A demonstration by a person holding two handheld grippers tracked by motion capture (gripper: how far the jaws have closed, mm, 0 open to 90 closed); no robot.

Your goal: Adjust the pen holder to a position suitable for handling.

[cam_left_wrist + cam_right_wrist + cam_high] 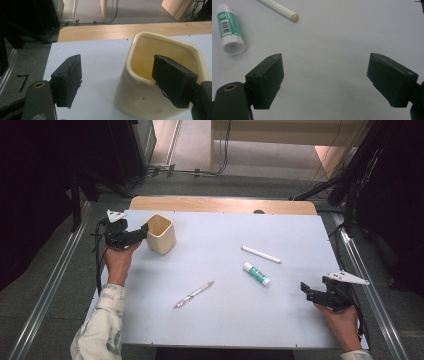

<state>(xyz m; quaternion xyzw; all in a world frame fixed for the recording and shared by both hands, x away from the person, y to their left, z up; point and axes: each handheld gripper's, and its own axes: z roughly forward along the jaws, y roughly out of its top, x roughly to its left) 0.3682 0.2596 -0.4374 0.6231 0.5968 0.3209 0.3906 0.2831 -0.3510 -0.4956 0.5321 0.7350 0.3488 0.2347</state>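
Note:
A cream square cup (161, 234) stands upright at the back left of the white table top (240, 320). My left gripper (144, 232) is at its left rim. In the left gripper view the cup (140, 97) has one jaw inside its mouth and the other outside to the left. That outer jaw is well clear of the wall, so the left gripper (117, 62) is open around the cup's left wall. My right gripper (305, 290) rests open near the right front edge, with only bare table between the jaws of the right gripper (324, 60).
A green-and-white glue stick (256, 273) (230, 28) and a thin white stick (261, 254) (282, 8) lie right of centre. A pen (194, 294) lies near the front middle. A wooden edge (220, 204) runs behind the white top.

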